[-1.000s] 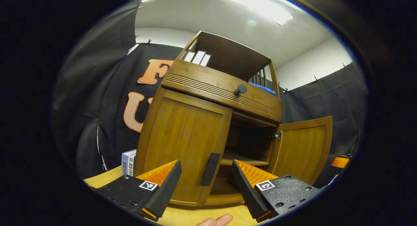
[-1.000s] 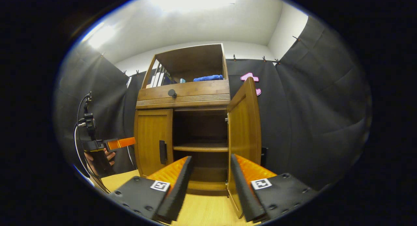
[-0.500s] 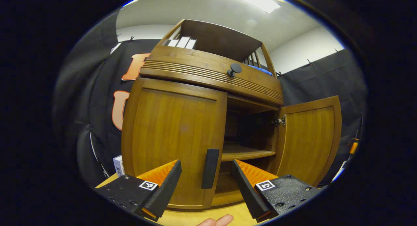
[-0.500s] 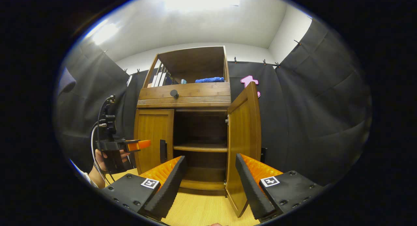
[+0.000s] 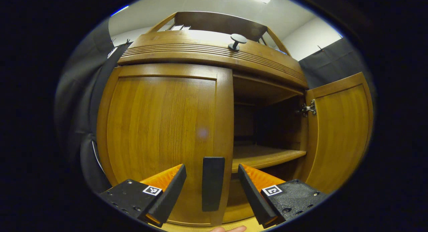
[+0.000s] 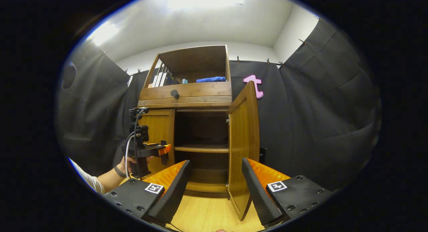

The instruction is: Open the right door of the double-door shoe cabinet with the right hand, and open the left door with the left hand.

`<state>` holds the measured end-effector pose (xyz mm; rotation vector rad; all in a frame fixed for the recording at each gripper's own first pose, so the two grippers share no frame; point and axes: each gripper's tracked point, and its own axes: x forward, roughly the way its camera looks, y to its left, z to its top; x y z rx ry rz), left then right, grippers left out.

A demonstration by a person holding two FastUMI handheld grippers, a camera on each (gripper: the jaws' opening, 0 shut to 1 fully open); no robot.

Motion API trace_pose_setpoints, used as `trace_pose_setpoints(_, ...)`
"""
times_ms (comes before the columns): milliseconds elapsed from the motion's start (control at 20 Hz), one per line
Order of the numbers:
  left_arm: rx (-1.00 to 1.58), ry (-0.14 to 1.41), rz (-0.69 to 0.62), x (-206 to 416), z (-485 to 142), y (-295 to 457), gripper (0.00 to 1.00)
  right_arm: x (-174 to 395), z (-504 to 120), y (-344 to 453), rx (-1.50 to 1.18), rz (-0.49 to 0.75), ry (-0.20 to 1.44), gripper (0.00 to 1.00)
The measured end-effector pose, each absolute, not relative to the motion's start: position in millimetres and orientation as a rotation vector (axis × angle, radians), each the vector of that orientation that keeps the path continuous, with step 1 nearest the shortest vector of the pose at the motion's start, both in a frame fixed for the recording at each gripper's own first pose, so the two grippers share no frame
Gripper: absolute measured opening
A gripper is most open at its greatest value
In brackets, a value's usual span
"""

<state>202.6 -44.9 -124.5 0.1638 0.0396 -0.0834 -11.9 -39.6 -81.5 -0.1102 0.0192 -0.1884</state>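
Lining up: left gripper (image 5: 211, 188) has its fingers spread wide, with the left door's vertical black handle (image 5: 212, 183) dead centre between them, apparently untouched. Left door (image 5: 160, 138) is closed; right door (image 6: 241, 151) swung open. Right gripper (image 6: 214, 188) hangs back, spread and empty, so the left is nearer.

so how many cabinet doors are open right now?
1. The right door is swung wide open; the left door is shut, its handle between the left gripper fingers.
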Motion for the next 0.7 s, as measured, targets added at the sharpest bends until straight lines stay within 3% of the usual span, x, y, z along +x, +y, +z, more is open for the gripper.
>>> trace_pose_setpoints(300, 0.18, 0.036, -0.026, 207.9, -128.5, -33.4, 0.87, -8.9, -90.9, -40.9, -0.1, -0.181, 0.047, 0.94)
trace_pose_setpoints(350, 0.169, 0.044, -0.039, 211.8, -132.3, -33.9, 0.84, -8.7, -93.5, -41.3, -0.096, -0.18, 0.054, 1.0)
trace_pose_setpoints(500, 0.115, 0.062, -0.103, 210.6, -133.1, -47.7, 0.29, -4.9, -96.3, -41.9, -0.087, -0.178, 0.066, 0.94)
trace_pose_setpoints(700, 0.129, 0.09, -0.08, 204.8, -131.9, -45.2, 0.23, -4.8, -99.2, -40.5, -0.082, -0.177, 0.074, 0.98)
